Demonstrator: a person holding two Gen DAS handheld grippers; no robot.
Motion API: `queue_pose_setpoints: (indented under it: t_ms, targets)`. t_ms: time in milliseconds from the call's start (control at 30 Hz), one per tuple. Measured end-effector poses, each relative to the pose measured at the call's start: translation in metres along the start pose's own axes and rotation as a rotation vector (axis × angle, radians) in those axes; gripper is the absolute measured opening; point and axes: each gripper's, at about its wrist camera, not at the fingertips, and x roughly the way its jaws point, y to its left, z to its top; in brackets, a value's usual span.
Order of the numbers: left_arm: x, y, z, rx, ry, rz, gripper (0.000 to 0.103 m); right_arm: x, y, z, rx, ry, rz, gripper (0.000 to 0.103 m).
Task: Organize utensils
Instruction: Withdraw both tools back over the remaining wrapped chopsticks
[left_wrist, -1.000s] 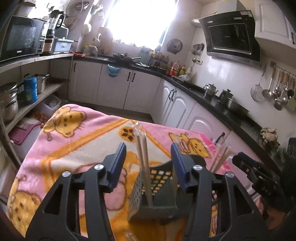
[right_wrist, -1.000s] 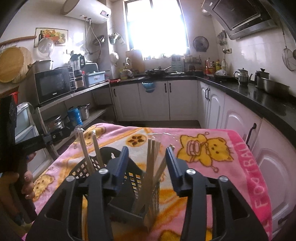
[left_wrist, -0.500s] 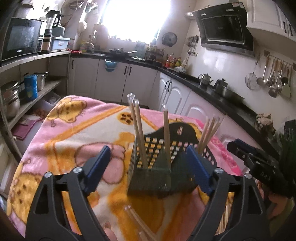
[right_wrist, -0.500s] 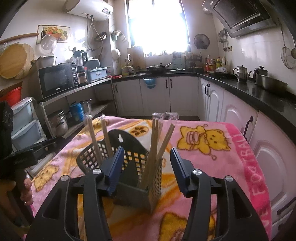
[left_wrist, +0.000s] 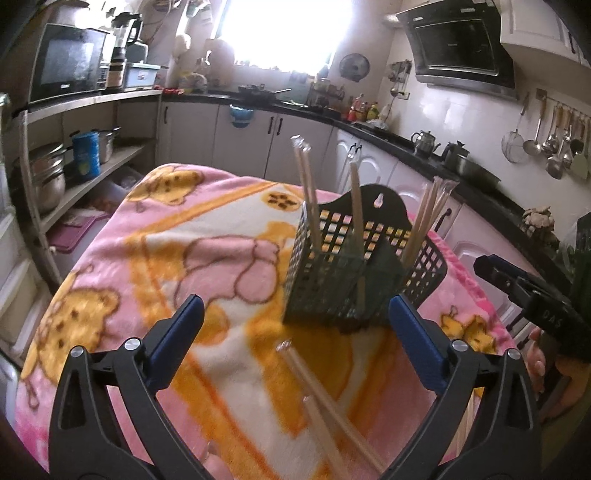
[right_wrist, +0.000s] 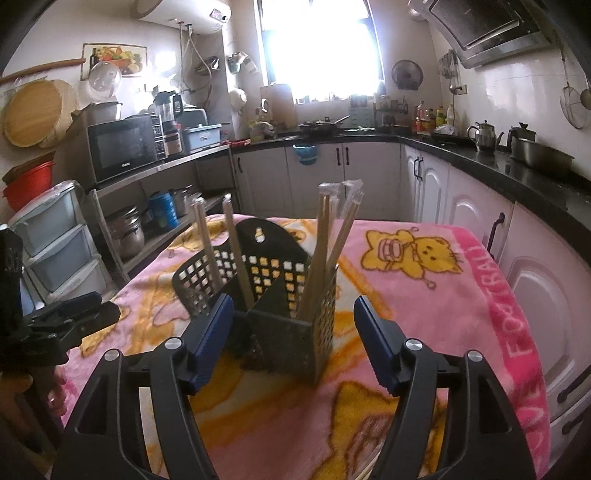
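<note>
A dark green slotted utensil basket (left_wrist: 343, 291) (right_wrist: 280, 332) stands upright on the pink cartoon blanket (left_wrist: 192, 258). Wrapped wooden chopsticks (left_wrist: 308, 199) (right_wrist: 325, 240) stand in its compartments. More wrapped chopsticks (left_wrist: 325, 387) lie loose on the blanket, in front of the basket and under my left gripper. My left gripper (left_wrist: 295, 314) is just short of the basket, jaws wide and still opening, nothing between them. My right gripper (right_wrist: 293, 310) faces a corner of the basket, which sits just past its tips. Its jaws are opening and the pads touch nothing.
A finger (left_wrist: 517, 288) of the right gripper and a person's hand show at the right of the left wrist view. The blanket's far edges drop toward white cabinets (right_wrist: 461, 221) and a shelf rack with pots (left_wrist: 48, 177). The black counter (right_wrist: 517, 173) carries kettles.
Both grippers have opened and drawn back from the basket, leaving the chopsticks standing in it. Loose chopsticks on the blanket have come into the left wrist view.
</note>
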Motion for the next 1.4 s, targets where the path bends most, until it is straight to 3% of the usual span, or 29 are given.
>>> queue_pose_setpoints:
  t_ms: [400,800,1400]
  targets:
    - [-0.013,0.009,-0.029,-0.019,0.016,0.021,0.092,-0.001,0.015,-0.034,-0.012,0.075,0.019,0.068]
    - [-0.014,0.003,-0.056,-0.019,0.059,-0.006,0.092,-0.015,0.011,-0.063,-0.008,0.122,-0.002,0.068]
    - [0.007,-0.018,-0.089,0.023,0.209,-0.038,0.091,-0.035,-0.018,-0.104,0.059,0.177,-0.058,0.068]
